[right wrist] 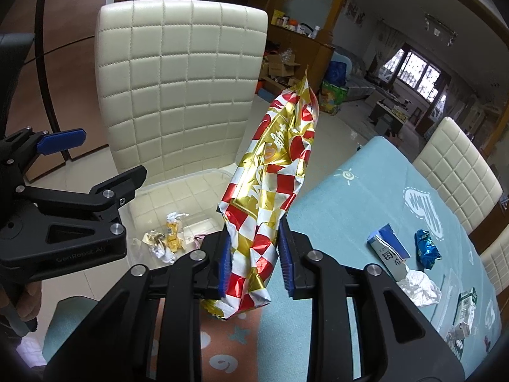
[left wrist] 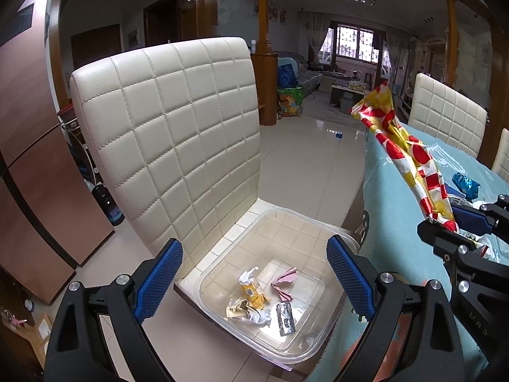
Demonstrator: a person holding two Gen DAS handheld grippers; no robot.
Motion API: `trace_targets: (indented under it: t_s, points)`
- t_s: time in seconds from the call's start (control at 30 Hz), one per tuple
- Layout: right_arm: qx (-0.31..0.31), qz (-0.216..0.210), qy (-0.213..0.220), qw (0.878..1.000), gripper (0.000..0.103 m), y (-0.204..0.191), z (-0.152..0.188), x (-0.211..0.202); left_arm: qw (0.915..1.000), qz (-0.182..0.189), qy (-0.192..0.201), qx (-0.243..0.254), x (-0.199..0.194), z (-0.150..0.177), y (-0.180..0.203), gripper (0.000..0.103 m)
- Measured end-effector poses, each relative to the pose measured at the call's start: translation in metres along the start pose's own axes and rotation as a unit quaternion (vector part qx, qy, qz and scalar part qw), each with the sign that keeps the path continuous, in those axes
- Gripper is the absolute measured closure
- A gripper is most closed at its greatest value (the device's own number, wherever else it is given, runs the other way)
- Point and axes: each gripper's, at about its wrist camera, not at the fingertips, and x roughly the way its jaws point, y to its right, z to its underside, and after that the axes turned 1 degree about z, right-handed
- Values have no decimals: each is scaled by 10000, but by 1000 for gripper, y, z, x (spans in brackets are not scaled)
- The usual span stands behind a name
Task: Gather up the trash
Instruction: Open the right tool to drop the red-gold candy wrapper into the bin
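Note:
A crumpled red, gold and white snack bag (right wrist: pixel 276 165) sticks up out of my right gripper (right wrist: pixel 253 227), which is shut on its lower end. In the left wrist view the same bag (left wrist: pixel 410 156) slants up from the right gripper (left wrist: pixel 442 221) over the table's edge. My left gripper (left wrist: pixel 254 248) is open and holds nothing. It hangs over a clear plastic bin (left wrist: pixel 305 219) on a chair seat. The bin holds a yellow wrapper (left wrist: pixel 251 293), a pink scrap (left wrist: pixel 284 283), a silver wrapper (left wrist: pixel 286 320) and other crumpled bits.
The bin's cream quilted chair (left wrist: pixel 171 127) has its back right behind it. To the right, a table under a teal cloth (right wrist: pixel 350 191) carries a blue-and-white carton (right wrist: pixel 388 248), a blue foil wrapper (right wrist: pixel 428 248), crumpled white paper (right wrist: pixel 420 288) and a small carton (right wrist: pixel 466 312). More cream chairs (right wrist: pixel 458 172) stand beyond.

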Motion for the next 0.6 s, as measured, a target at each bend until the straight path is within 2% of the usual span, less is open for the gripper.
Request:
trace_targets:
  t_s: [0.07, 0.13, 0.2, 0.33, 0.6]
  points:
    - [16, -27, 45, 10000, 62, 0, -1, -2, 10000, -32, 36, -30, -2, -1, -3, 13]
    - [72, 78, 194, 9998, 29, 2, -2, -6, 9999, -119, 78, -79, -3, -2, -6, 13]
    - [161, 164, 379, 9990, 19, 5, -3, -12, 9997, -143, 89, -152, -4, -3, -11, 13]
    - [195, 283, 412, 9986, 19, 8, -4, -13, 9994, -158, 80, -283, -3, -5, -18, 13]
    - [307, 222, 275, 9989, 18, 13, 2, -10, 9997, -59, 55, -233, -3, -4, -14, 13]
